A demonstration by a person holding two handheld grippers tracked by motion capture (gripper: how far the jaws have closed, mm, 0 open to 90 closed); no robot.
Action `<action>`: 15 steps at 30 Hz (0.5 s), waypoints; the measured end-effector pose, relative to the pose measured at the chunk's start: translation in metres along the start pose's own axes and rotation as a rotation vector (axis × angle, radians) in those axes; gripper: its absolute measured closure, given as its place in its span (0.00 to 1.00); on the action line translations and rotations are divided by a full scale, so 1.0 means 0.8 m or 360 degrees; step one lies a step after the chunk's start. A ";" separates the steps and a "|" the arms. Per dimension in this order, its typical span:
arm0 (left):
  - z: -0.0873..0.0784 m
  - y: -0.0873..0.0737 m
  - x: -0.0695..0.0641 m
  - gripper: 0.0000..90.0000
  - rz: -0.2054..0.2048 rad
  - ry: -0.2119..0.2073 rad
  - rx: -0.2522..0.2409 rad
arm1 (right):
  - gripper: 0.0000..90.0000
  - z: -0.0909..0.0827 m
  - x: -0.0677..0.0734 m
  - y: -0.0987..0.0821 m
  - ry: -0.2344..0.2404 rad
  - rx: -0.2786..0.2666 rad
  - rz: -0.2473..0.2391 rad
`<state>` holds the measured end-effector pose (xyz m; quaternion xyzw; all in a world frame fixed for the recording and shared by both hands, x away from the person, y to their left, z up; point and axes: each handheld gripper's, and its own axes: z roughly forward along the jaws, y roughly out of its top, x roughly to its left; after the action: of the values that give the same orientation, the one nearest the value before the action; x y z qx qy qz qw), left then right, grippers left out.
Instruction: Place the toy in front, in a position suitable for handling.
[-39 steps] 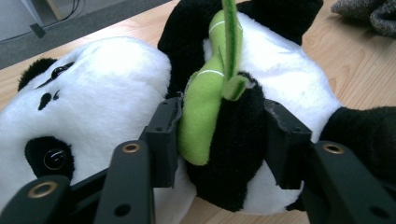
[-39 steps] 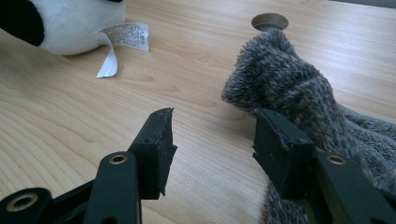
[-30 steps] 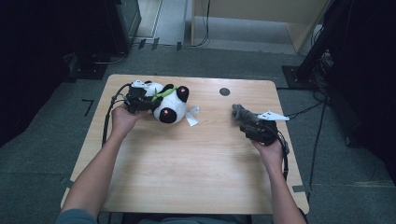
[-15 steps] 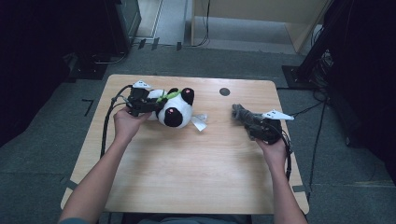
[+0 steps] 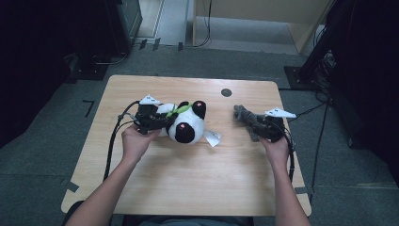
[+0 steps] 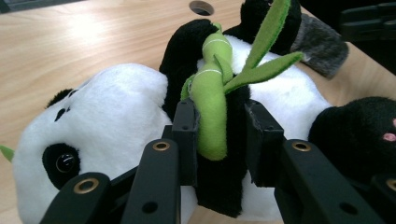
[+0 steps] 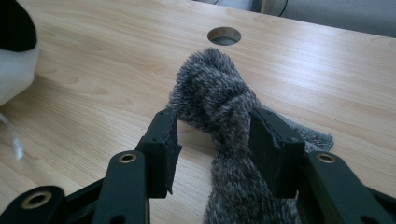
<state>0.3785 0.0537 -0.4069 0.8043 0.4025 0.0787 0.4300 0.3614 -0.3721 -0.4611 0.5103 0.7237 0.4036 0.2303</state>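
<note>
A black-and-white plush panda (image 5: 188, 127) lies on the wooden table (image 5: 188, 183), left of centre. My left gripper (image 5: 167, 123) is shut on it from the left. In the left gripper view the pads (image 6: 187, 135) squeeze the panda's black limb and the green felt bamboo (image 6: 212, 93) on its chest. At the right lies a grey fuzzy cloth (image 5: 241, 113), twisted into a roll. My right gripper (image 7: 215, 135) straddles the cloth (image 7: 215, 98). Its jaws have just been closing. The right pad (image 7: 273, 149) touches the fabric, and a small gap remains at the left pad.
A round cable hole (image 5: 226, 92) sits in the table near the far edge, between the two toys. The panda's white tag (image 5: 212, 138) lies on the wood beside it. Dark equipment and cables stand on the floor around the table.
My left gripper has carried the panda to the right and nearer the person, toward the table's middle. The right hand and the grey cloth have stayed in place.
</note>
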 end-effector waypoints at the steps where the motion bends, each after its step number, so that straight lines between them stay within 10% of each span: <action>1: 0.000 0.000 0.000 0.77 0.0000 0.0000 0.0000 | 0.59 0.000 0.000 0.000 0.0000 0.0000 0.0000; 15: 0.012 -0.025 -0.049 0.76 -0.0009 0.0009 -0.0003 | 0.62 0.028 -0.027 0.005 0.0010 0.0088 0.0047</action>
<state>0.3457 0.0254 -0.4193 0.8024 0.4060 0.0801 0.4299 0.3885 -0.3838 -0.4725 0.5259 0.7276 0.3883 0.2079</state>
